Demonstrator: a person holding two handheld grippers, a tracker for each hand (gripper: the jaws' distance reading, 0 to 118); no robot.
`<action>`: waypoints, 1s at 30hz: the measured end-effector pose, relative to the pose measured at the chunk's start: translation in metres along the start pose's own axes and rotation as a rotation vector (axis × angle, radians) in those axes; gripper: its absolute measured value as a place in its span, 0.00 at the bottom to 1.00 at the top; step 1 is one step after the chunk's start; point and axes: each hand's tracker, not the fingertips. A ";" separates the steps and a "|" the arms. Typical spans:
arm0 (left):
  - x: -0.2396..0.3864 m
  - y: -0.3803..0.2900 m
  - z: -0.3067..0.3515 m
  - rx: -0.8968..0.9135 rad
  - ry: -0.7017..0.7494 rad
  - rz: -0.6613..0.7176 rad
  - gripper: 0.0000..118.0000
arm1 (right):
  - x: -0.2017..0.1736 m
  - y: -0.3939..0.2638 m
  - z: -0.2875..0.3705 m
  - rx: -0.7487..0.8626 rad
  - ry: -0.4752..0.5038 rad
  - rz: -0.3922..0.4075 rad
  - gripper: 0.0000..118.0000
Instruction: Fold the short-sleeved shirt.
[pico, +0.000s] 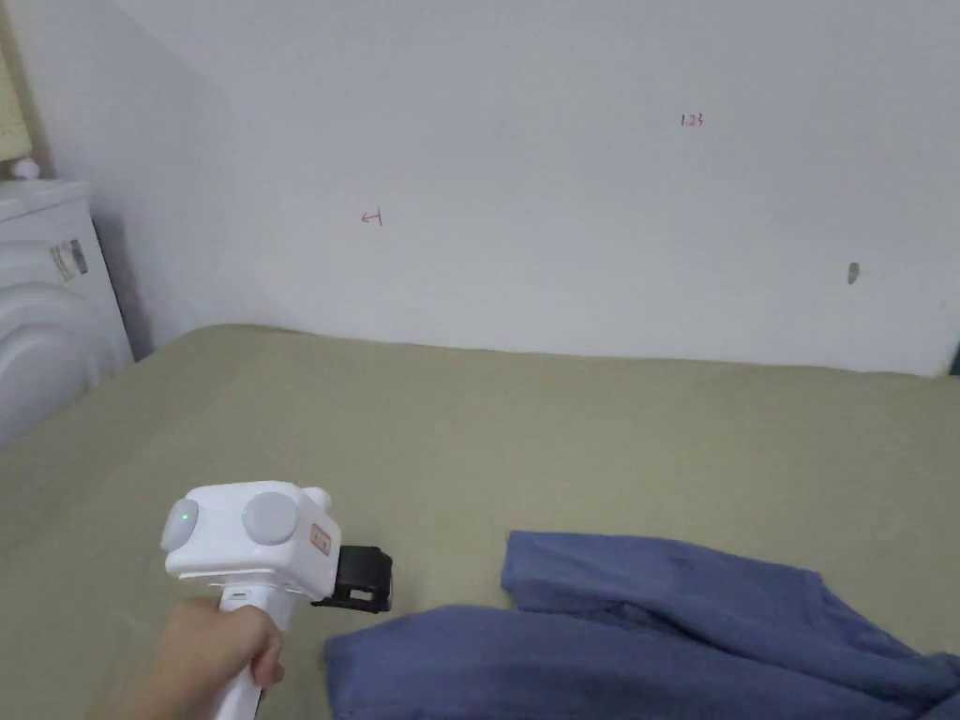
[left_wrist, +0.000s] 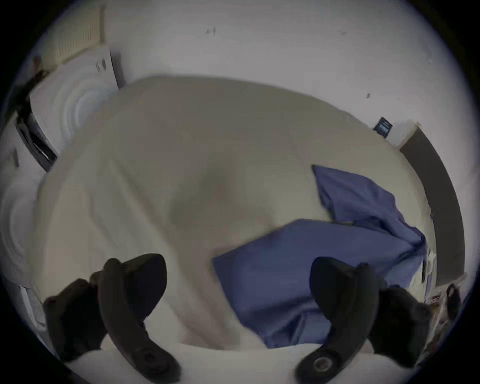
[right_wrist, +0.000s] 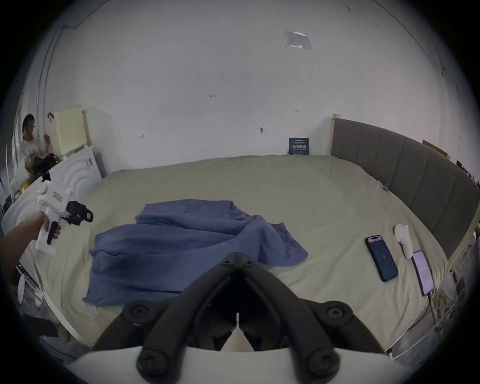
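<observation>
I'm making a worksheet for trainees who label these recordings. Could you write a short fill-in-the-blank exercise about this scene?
1. The crumpled blue short-sleeved shirt lies on a bed with an olive-green ____.
2. The left gripper has its jaws ____.
3. The right gripper has its jaws ____, holding nothing.
4. Beside the grey padded headboard, ____ dark phones lie on the bed.

Missing words: sheet; open; shut; two

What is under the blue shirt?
The shirt lies crumpled on the bed sheet, which shows all around it. Whatever else its folds may cover cannot be seen.
</observation>
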 end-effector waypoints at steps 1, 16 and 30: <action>-0.004 0.001 -0.014 -0.036 -0.023 0.051 0.90 | 0.003 -0.001 -0.003 -0.008 -0.007 -0.010 0.01; 0.032 -0.037 -0.007 -0.026 -0.052 -0.059 0.00 | 0.042 0.021 -0.053 -0.055 -0.089 -0.078 0.01; 0.044 -0.034 -0.009 -0.031 -0.118 -0.075 0.00 | 0.087 0.011 -0.256 -0.505 0.010 -0.293 0.92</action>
